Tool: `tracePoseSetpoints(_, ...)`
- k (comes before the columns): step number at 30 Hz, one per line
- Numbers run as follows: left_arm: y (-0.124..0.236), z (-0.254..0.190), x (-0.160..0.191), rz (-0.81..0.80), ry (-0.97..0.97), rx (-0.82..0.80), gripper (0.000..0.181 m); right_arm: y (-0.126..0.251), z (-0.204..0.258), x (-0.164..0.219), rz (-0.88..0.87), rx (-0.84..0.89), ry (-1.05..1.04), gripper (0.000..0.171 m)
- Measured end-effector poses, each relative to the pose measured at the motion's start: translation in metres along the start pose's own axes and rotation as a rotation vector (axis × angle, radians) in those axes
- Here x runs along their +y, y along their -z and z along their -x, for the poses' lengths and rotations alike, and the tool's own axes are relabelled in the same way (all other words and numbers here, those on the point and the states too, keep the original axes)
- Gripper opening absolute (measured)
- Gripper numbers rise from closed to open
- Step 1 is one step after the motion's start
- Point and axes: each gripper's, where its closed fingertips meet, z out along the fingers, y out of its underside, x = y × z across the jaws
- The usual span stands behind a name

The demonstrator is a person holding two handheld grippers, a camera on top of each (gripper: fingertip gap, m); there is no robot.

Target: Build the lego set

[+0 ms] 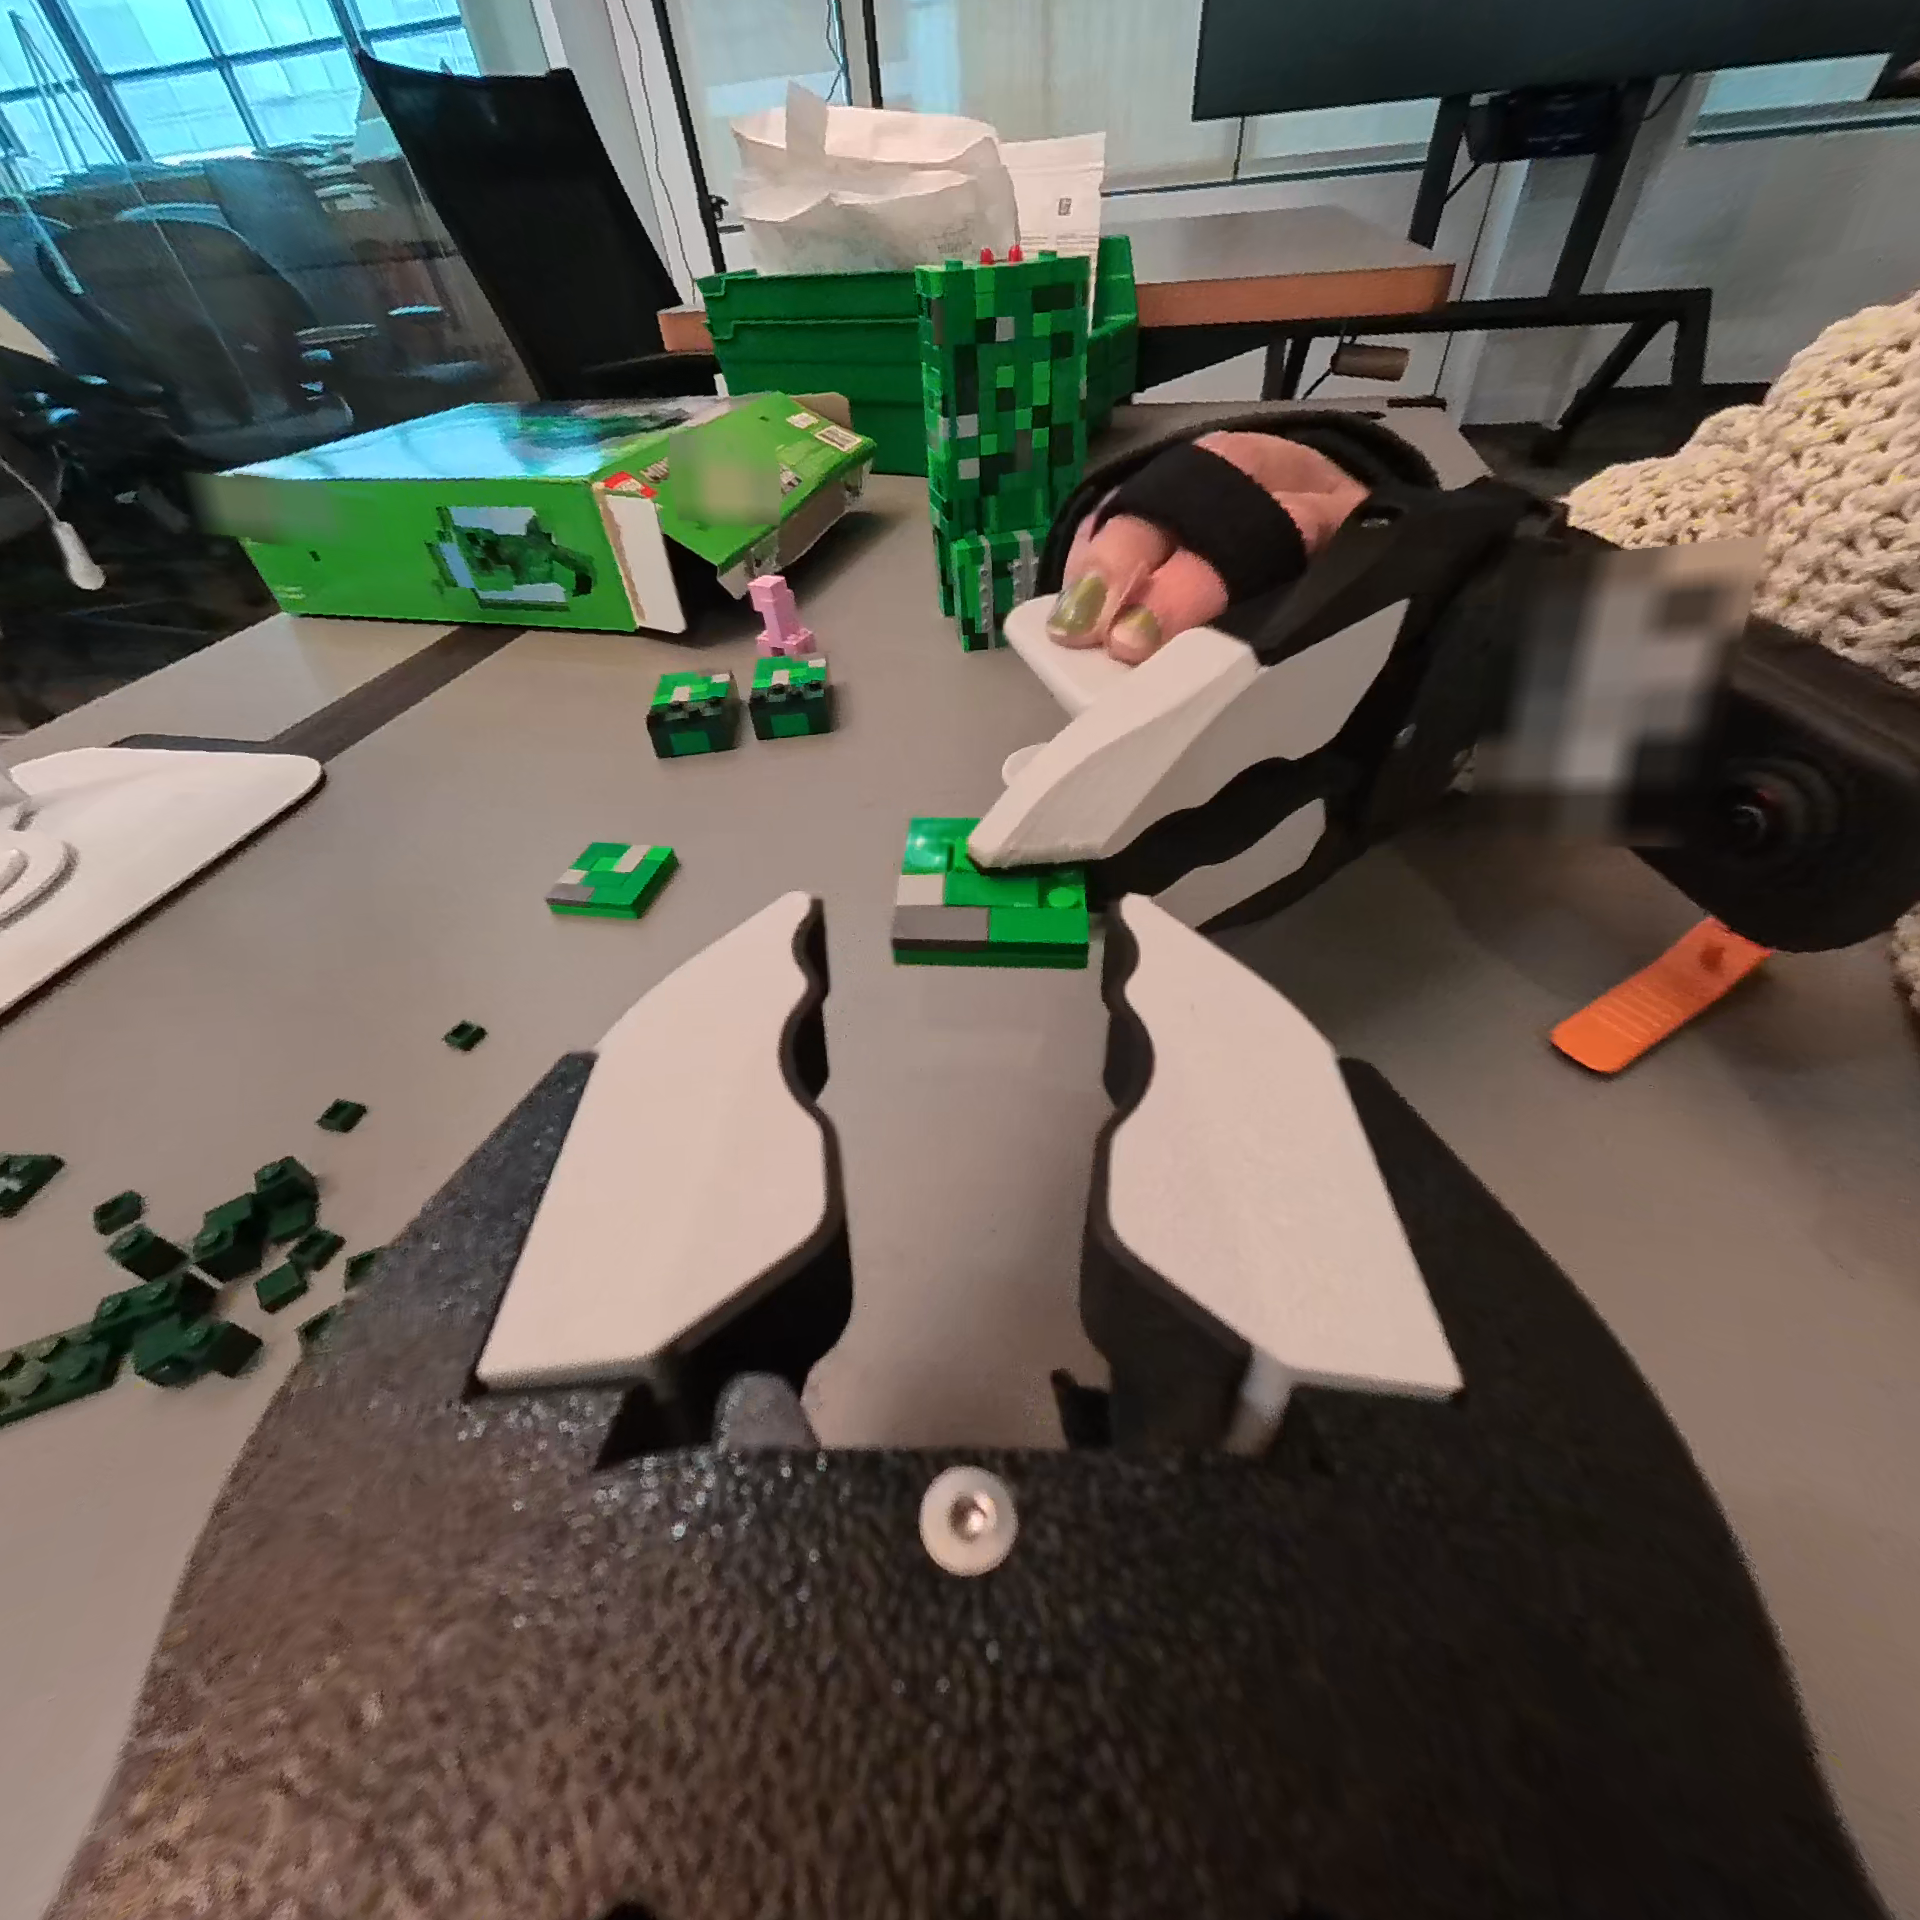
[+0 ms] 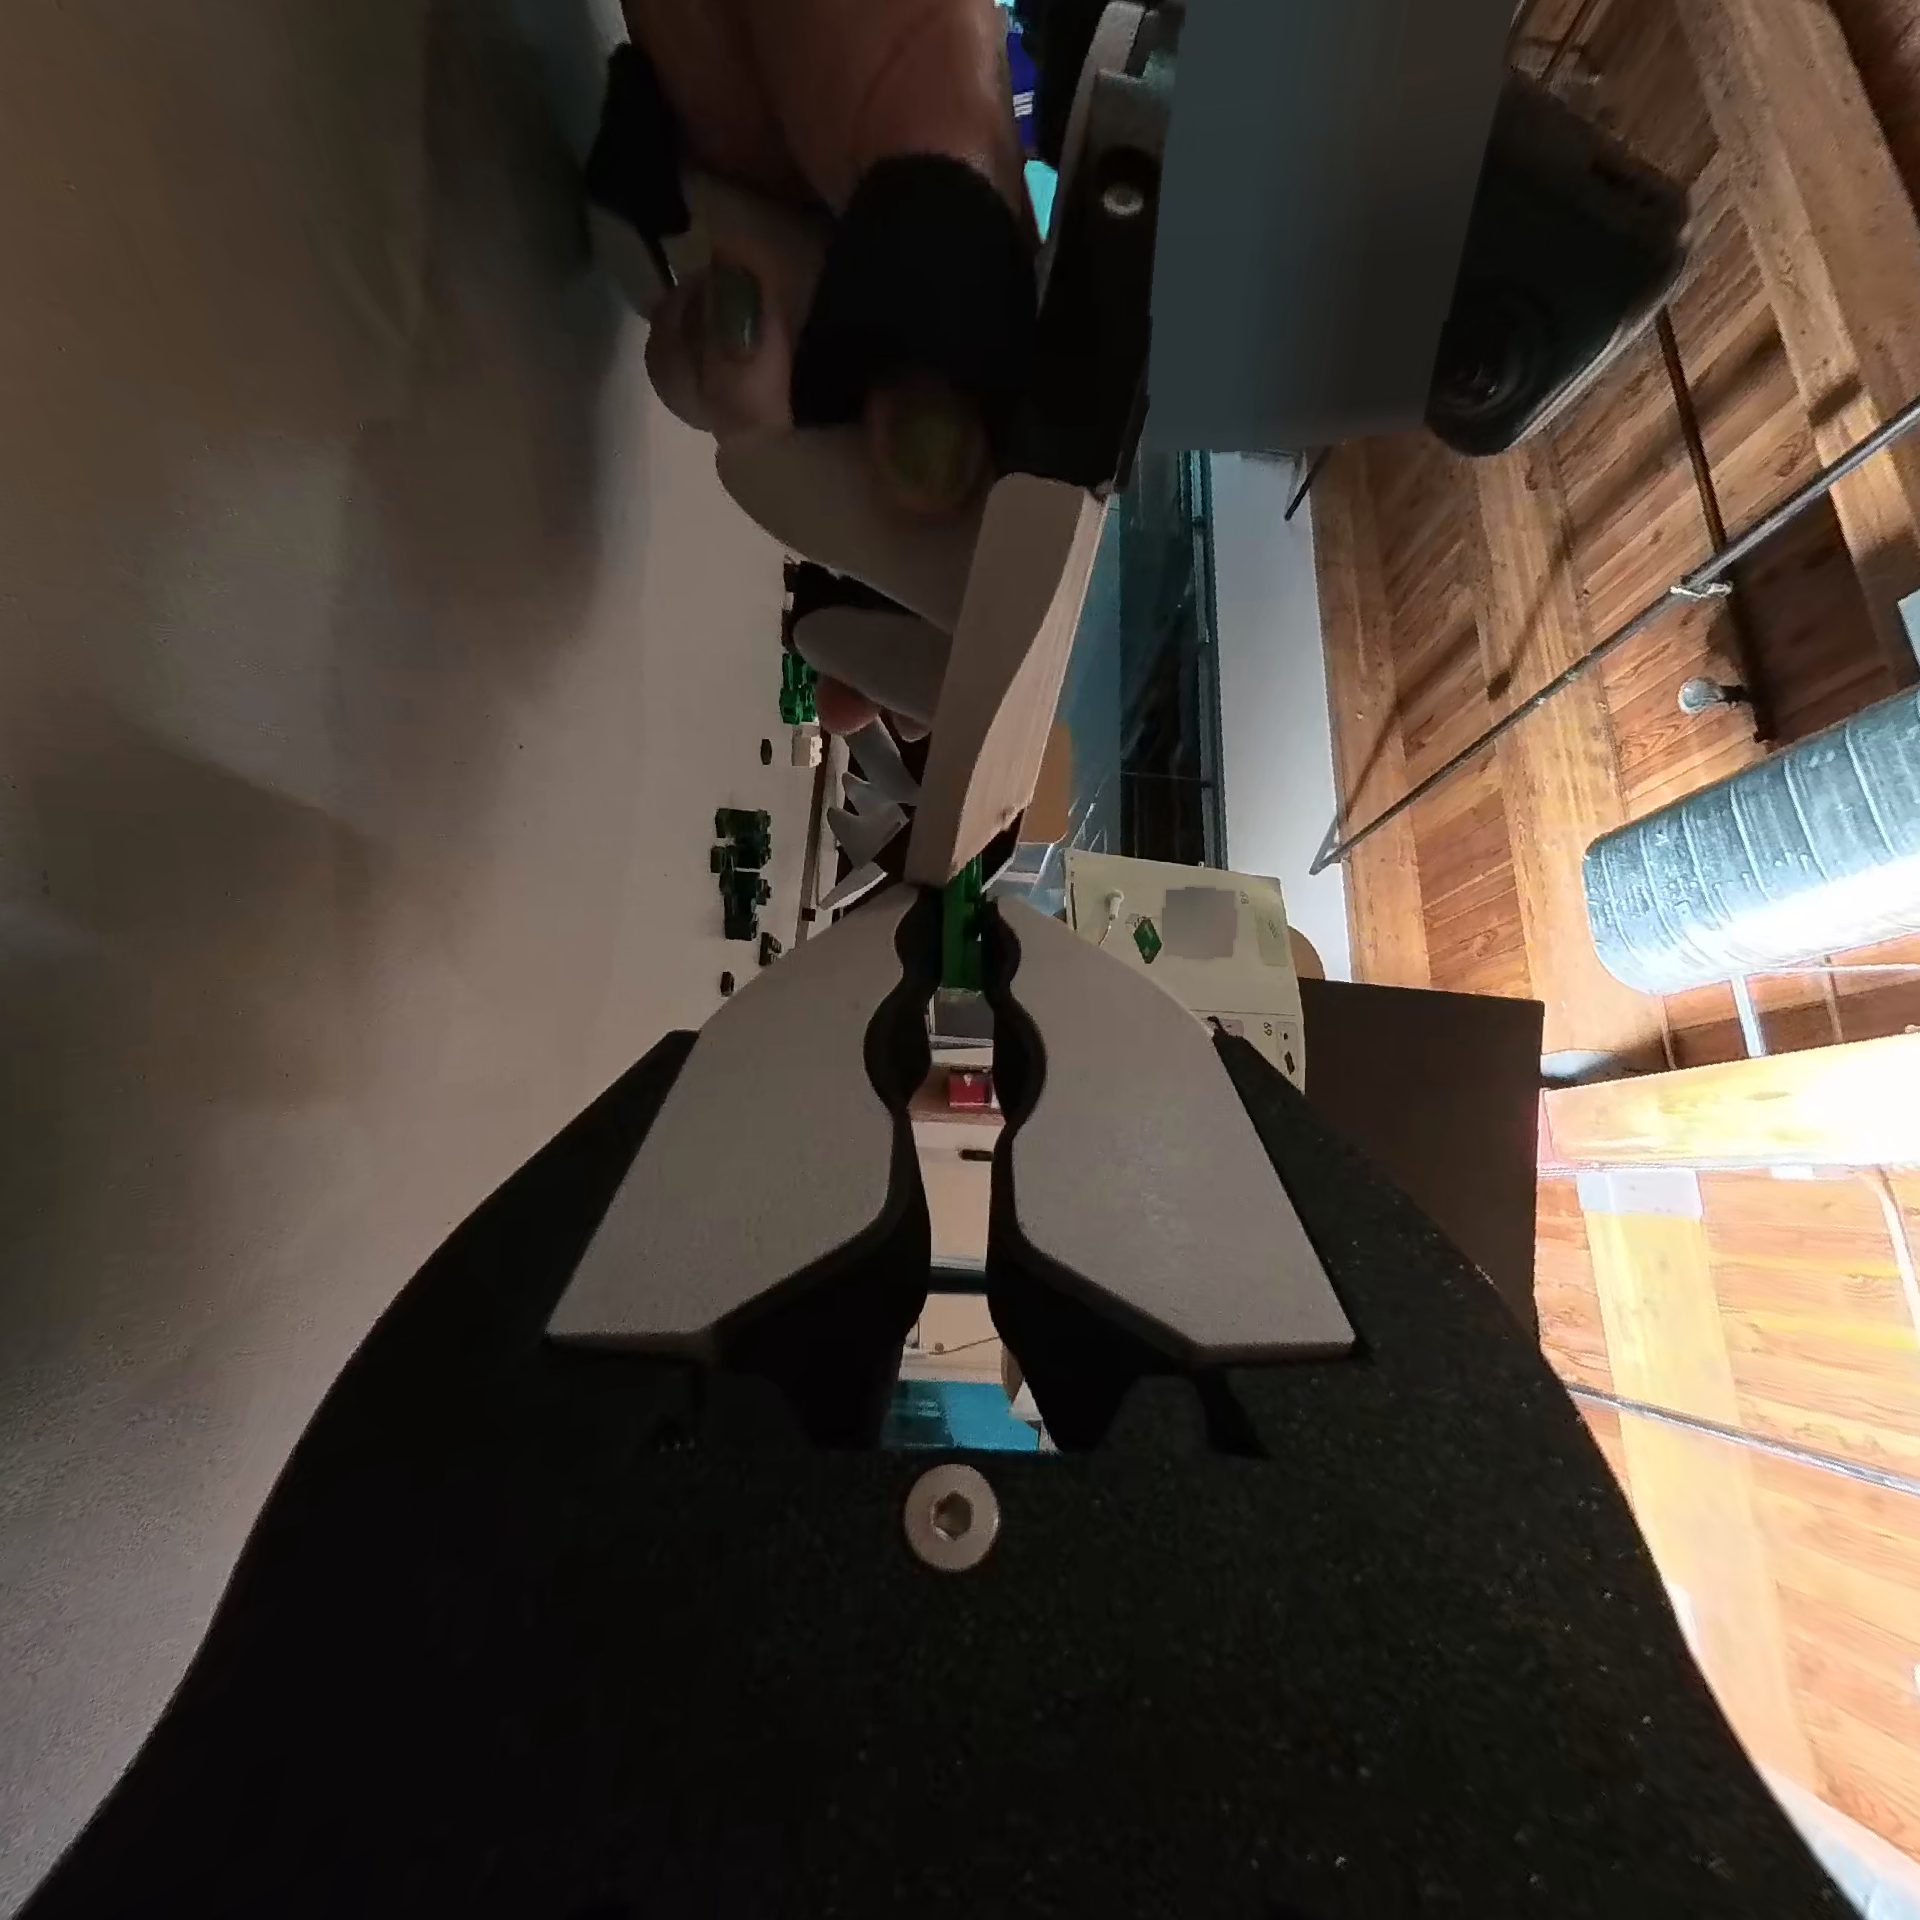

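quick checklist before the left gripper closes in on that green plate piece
1. Right gripper shut on the green plate assembly: ok.
2. Left gripper jaws open: ok.
3. Assembly between the left jaws: not ok, it lies just ahead of the tips.
4. Assembly flat on the table: cannot tell.
5. Loose dark green pieces clear of the path: ok, off to the left.

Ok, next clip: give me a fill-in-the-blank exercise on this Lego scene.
The left gripper is ___, holding nothing.
The right gripper is shut on a flat ___ plate.
A small ___ figure stands by the opened box.
Missing words: open; green; pink.
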Motion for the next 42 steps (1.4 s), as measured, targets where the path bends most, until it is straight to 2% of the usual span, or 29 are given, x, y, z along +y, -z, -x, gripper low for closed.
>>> tracePoseSetpoints(7,-0.001,-0.013,0.003,0.020,-0.021,0.079,0.068,-0.001,0.000,0.004,0.011,0.002,-0.011,0.007)
tracePoseSetpoints(11,-0.001,-0.005,0.003,0.018,0.006,0.038,0.050,0.000,-0.003,-0.002,-0.012,0.011,-0.008,0.007)
tracePoseSetpoints(16,-0.002,-0.007,0.003,0.024,-0.008,0.037,0.041,-0.001,-0.002,0.000,-0.003,0.008,0.000,0.007)
tracePoseSetpoints(19,-0.001,-0.007,0.003,0.018,-0.008,0.041,0.042,-0.001,-0.002,-0.002,-0.009,0.008,-0.002,0.007)
tracePoseSetpoints(23,-0.001,-0.007,0.002,0.014,0.011,0.048,0.052,-0.001,-0.001,-0.004,-0.017,0.006,0.007,0.007)
tracePoseSetpoints(27,-0.002,-0.009,0.003,0.021,0.027,0.064,0.037,-0.001,0.000,-0.001,-0.008,0.003,0.007,0.007)
tracePoseSetpoints(30,-0.002,-0.009,0.004,0.028,0.040,0.074,0.036,-0.001,0.001,-0.001,-0.010,-0.001,-0.017,0.007)
tracePoseSetpoints(36,-0.002,-0.008,0.004,0.028,0.049,0.071,0.036,-0.002,0.003,0.007,0.013,-0.047,-0.129,0.019)
tracePoseSetpoints(42,-0.003,-0.008,0.006,0.051,0.047,0.071,0.036,-0.002,0.004,0.004,0.010,-0.040,-0.092,0.009)
